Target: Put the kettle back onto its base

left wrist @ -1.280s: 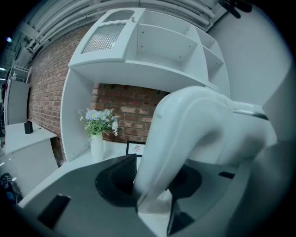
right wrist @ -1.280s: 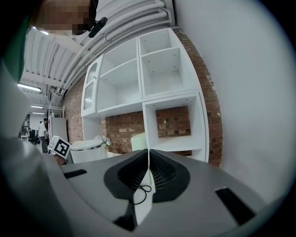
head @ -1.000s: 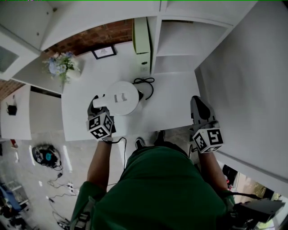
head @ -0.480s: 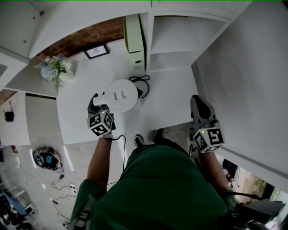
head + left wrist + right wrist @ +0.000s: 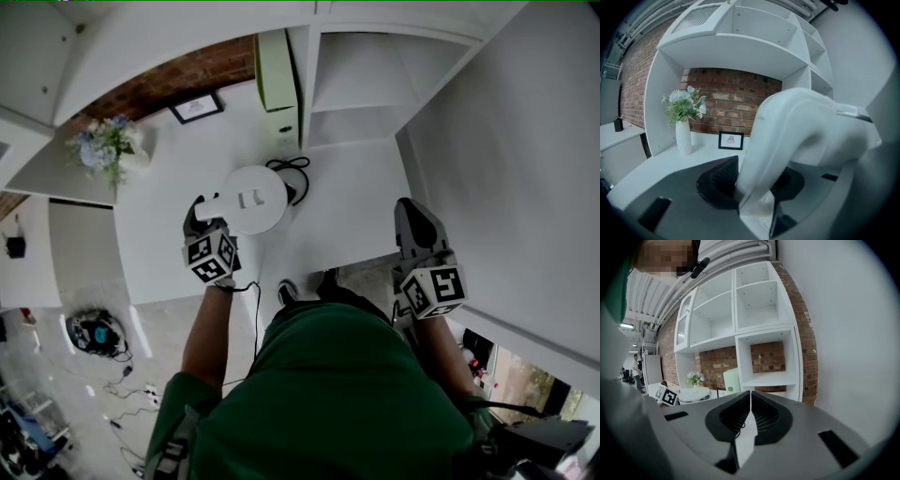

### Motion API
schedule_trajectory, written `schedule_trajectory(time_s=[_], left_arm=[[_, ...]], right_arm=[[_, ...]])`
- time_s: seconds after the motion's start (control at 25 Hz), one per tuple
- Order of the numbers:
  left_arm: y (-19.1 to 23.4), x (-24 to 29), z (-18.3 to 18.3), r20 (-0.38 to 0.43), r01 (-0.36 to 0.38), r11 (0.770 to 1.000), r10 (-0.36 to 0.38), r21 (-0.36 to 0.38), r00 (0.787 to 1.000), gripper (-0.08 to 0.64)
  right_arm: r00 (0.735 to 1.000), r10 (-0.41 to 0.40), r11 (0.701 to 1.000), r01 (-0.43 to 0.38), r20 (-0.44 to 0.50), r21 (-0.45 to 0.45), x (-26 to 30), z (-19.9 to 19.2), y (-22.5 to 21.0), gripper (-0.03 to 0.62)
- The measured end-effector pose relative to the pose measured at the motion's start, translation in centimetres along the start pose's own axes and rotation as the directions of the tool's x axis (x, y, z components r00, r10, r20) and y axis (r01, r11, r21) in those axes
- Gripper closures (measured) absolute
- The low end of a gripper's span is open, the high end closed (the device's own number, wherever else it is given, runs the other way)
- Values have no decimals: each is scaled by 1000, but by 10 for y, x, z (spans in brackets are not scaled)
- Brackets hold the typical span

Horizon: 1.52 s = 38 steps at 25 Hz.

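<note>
1. The white kettle (image 5: 251,199) is sitting on the white table (image 5: 347,211), right in front of the left gripper (image 5: 202,212).
2. The left gripper (image 5: 754,183) is pinching the kettle's handle (image 5: 787,136). Its two jaws are pressing on the handle from both sides.
3. The right gripper (image 5: 411,212) is hanging over the table's near edge, well apart from the kettle and off to the left gripper's right. Its jaws (image 5: 750,401) are pressed together and holding nothing.
4. A black cord (image 5: 296,169) is lying curled on the table just past the kettle, ahead of the left gripper and a bit to its right. A dark bit (image 5: 293,194) is peeking out at the kettle's edge beside the cord. I cannot tell if it is the base.
5. The table is running up to a red brick wall (image 5: 202,77), and white shelves (image 5: 361,70) are standing above it, ahead of the right gripper.
6. I am counting one kettle, one cord, one vase of flowers (image 5: 105,142), one small picture frame (image 5: 195,108) and one pale green box (image 5: 276,73).
7. The vase is standing far ahead and left of the left gripper. The frame is leaning by the wall straight ahead of it, and the box is standing past the cord.
8. Nothing is sitting between the right gripper and the kettle.
</note>
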<state>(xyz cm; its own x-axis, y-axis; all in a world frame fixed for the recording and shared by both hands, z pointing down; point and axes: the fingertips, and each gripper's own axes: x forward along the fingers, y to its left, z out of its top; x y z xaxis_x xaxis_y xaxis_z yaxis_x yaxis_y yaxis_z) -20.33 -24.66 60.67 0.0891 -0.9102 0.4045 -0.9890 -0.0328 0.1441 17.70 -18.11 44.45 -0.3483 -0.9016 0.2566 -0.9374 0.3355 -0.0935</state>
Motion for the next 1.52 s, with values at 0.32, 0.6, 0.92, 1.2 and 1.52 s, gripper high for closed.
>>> schedule_trajectory(time_s=[0.32, 0.6, 0.92, 1.2, 1.52], left_arm=[[-3, 3, -7, -5, 7, 1000, -7, 24, 1000, 393], [-2, 3, -14, -12, 30, 998, -30, 54, 999, 394], [2, -17, -40, -114, -17, 992, 32, 124, 993, 359], [8, -64, -35, -75, -36, 999, 39, 40, 996, 359], [38, -141, 48, 158, -30, 993, 48, -115, 986, 435]], right_arm=[[1000, 0, 1000, 0, 0, 6, 1, -1, 1, 563], [1000, 12, 1000, -12, 8, 14, 1, -4, 6, 563], [999, 36, 999, -36, 27, 19, -4, -1, 17, 563], [996, 71, 997, -71, 53, 11, -5, 7, 28, 563], [989, 98, 995, -97, 111, -11, -2, 29, 40, 563]])
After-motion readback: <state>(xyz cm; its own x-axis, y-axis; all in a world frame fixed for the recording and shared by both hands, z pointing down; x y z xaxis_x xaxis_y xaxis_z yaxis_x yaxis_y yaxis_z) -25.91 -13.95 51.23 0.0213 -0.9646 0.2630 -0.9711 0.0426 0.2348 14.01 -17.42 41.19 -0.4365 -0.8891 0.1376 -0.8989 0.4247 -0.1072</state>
